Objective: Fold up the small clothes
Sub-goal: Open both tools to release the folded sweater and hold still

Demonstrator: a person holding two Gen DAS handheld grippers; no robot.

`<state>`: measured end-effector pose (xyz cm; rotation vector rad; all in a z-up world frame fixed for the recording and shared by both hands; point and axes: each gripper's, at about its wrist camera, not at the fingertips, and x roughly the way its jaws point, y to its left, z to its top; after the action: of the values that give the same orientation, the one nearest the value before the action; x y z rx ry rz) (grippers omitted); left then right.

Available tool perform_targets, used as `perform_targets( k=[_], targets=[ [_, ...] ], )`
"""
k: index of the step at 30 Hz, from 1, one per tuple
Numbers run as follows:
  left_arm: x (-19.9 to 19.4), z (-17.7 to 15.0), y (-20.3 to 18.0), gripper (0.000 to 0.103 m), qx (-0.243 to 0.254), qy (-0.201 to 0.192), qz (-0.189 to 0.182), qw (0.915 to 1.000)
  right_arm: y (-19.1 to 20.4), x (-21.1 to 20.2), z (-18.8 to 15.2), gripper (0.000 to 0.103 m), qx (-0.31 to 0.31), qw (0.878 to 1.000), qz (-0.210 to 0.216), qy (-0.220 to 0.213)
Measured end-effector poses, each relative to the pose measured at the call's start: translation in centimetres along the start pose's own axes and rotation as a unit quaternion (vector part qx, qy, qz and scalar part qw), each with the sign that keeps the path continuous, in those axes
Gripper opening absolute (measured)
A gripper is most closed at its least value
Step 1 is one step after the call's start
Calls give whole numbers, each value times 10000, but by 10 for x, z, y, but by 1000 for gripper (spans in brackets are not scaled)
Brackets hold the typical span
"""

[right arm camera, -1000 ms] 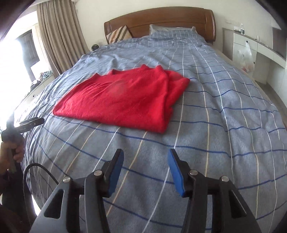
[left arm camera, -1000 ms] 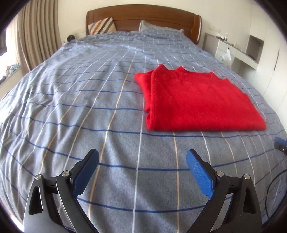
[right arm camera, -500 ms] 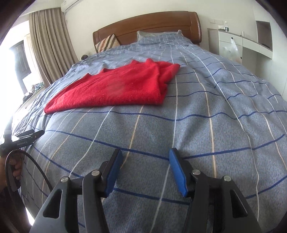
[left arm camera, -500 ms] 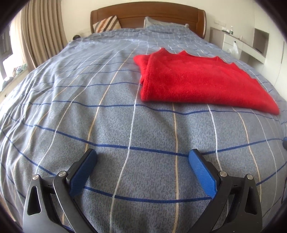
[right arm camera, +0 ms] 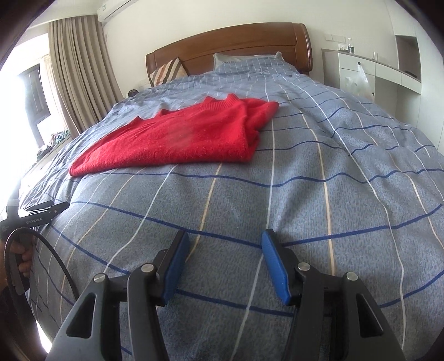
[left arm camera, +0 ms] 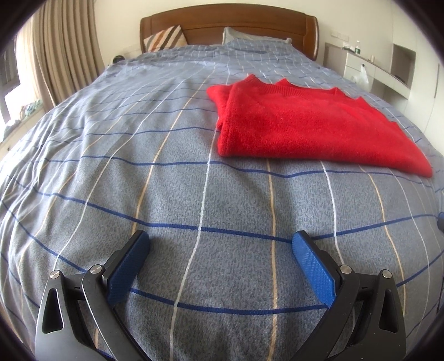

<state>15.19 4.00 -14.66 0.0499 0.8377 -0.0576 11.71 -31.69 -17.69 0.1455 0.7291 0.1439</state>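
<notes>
A red knitted sweater (left arm camera: 302, 127) lies folded flat on the bed, to the upper right in the left wrist view and to the upper left in the right wrist view (right arm camera: 183, 138). My left gripper (left arm camera: 220, 244) hovers low over the bedspread well short of the sweater, jaws wide open and empty. My right gripper (right arm camera: 224, 244) is likewise low over the cover near the foot of the bed, open about half way with nothing between its blue pads (right arm camera: 273, 263). The left gripper's body (right arm camera: 36, 215) and the hand holding it show at the left edge of the right wrist view.
The bed carries a grey-blue checked cover (left arm camera: 138, 155), with a wooden headboard (left arm camera: 227, 25) and pillows (left arm camera: 166, 39) at the far end. Curtains (right arm camera: 80, 72) and a window are on the left. White shelving (right arm camera: 369, 72) with a plastic bag stands on the right. A black cable (right arm camera: 36, 258) loops near the hand.
Both grippers have sunk closer to the bedspread, so the sweater now sits higher and flatter in both views. Both stay open and empty.
</notes>
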Motion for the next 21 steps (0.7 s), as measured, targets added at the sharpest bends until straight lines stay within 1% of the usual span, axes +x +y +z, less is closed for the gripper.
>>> perform_targets(
  k=[16,18,19,20,21],
  targets=[
    [-1,-1,1,102,-4,25,-28,10000,0,0,0,55,19,10000,-11,33],
    [-5,1,2,102,37,170,-129,9998,0,1,3,55,75,9998,-28,162],
    [-9,2,4,101,79,283,-199,9994,-1,1,8,55,162,9994,-33,307],
    [-14,4,7,101,92,380,-295,9988,-3,0,15,58,315,9983,21,497],
    [-23,4,12,101,52,416,-435,9982,-8,-2,23,61,524,9962,182,665]
  ],
)
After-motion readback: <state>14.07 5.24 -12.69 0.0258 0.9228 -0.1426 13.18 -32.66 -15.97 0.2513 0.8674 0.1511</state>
